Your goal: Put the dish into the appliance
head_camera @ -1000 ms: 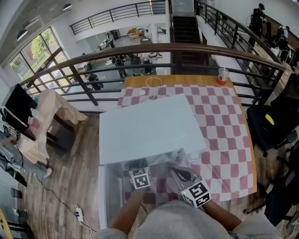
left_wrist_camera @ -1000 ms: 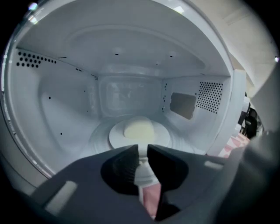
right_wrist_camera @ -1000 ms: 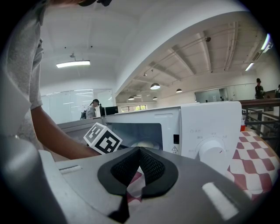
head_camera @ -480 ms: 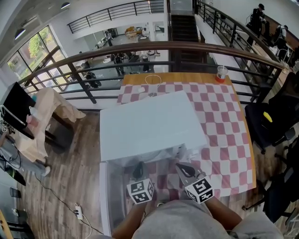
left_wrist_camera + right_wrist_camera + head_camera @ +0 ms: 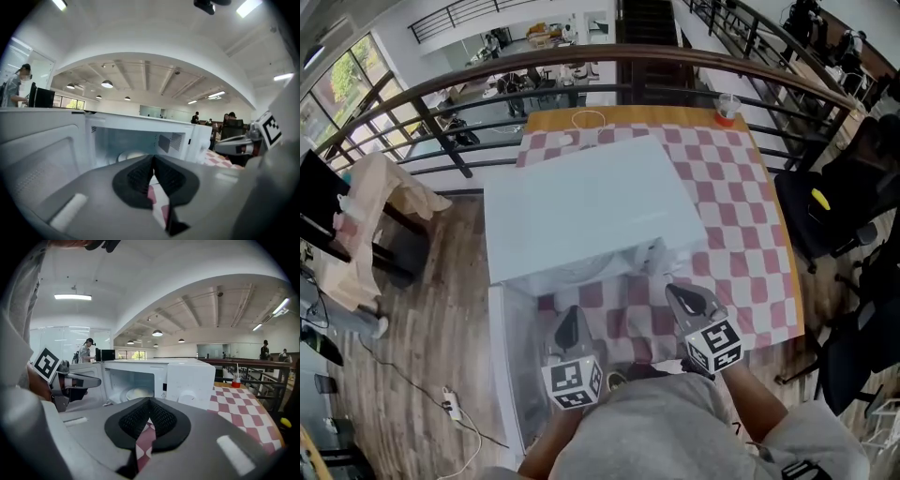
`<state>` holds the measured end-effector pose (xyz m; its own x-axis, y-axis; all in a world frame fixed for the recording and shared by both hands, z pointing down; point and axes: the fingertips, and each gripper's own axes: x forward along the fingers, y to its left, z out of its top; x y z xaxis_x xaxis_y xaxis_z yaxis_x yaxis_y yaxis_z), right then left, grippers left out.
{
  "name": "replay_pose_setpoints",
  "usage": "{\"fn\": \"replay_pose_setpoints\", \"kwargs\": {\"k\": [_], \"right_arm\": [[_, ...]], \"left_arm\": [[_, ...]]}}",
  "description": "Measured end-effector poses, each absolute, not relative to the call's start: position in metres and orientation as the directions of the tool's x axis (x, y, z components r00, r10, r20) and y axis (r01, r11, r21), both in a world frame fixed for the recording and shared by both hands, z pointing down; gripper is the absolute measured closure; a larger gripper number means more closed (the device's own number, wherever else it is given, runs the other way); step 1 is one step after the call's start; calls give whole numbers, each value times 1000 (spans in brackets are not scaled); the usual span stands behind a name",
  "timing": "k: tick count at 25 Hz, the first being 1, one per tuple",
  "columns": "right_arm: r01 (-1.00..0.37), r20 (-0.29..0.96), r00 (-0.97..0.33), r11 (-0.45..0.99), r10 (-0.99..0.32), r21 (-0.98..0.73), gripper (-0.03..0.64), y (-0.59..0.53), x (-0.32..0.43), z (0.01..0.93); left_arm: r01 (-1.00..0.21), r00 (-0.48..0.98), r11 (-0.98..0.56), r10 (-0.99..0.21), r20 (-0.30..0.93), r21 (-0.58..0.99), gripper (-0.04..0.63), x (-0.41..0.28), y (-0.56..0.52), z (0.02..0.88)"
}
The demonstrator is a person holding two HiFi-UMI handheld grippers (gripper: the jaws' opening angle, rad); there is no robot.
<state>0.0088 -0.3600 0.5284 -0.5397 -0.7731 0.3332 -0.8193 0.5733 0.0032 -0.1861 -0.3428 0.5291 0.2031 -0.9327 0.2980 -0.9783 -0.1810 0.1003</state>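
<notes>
A white microwave (image 5: 581, 211) stands on the red-and-white checked table (image 5: 741, 216), its door (image 5: 514, 361) swung open to the left. In the right gripper view a pale dish (image 5: 137, 393) lies on the turntable inside the microwave (image 5: 187, 378). The left gripper view shows the same dish (image 5: 131, 155) deep in the cavity. My left gripper (image 5: 570, 325) hovers in front of the open cavity with its jaws shut and nothing between them. A little to the right, my right gripper (image 5: 689, 300) is also shut and empty, level with the control panel.
A red cup with a straw (image 5: 727, 108) stands at the table's far right corner, and a white cable (image 5: 589, 119) lies at the far edge. A railing (image 5: 675, 66) runs behind the table. A black chair (image 5: 825, 206) stands to the right.
My left gripper has drawn back out of the microwave's mouth toward me and risen. The right gripper has shifted a little. The dish stays inside.
</notes>
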Motion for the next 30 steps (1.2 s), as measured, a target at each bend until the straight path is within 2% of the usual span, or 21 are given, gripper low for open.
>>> {"fn": "replay_pose_setpoints", "kwargs": {"k": [14, 30], "right_arm": [[-723, 433, -508, 642, -744, 254, 618, -293, 11, 536], [-755, 433, -528, 637, -730, 154, 618, -240, 1, 546]], "left_arm": [[-960, 277, -259, -925, 258, 103, 583, -191, -290, 513], [-955, 285, -256, -930, 231, 149, 583, -188, -237, 509]]}}
